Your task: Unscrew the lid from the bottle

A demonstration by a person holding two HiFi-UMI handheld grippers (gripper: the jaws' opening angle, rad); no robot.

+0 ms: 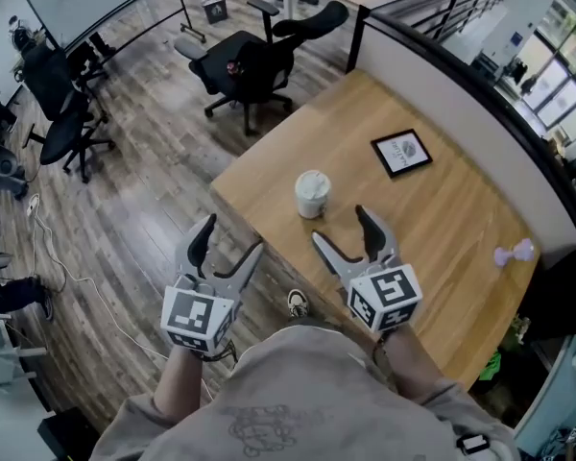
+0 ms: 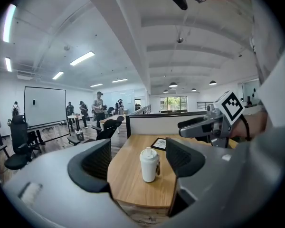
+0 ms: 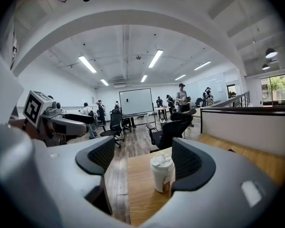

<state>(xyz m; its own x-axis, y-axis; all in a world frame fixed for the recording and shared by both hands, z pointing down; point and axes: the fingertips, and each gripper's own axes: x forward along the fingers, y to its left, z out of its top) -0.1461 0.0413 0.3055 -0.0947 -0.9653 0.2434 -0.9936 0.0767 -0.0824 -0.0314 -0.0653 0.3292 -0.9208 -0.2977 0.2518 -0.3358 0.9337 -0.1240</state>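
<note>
- Near the table's [image 1: 442, 229] edge closest to the person, not far from its left corner, the white bottle [image 1: 313, 198] stands upright with its lid [image 1: 313, 184] on.
- It looks light and smooth-walled, so it will likely slide or tip if only the lid is turned. I would clamp the body low with one gripper and take the lid by its rim with the other, without squeezing hard.
- The left gripper [image 1: 230, 241] hangs over the floor, short of the table edge, with its jaws wide apart and empty. The bottle is ahead and to its right.
- The right gripper [image 1: 343, 229] is at the near edge, jaws apart and empty, with the bottle just ahead of it and untouched.
</note>
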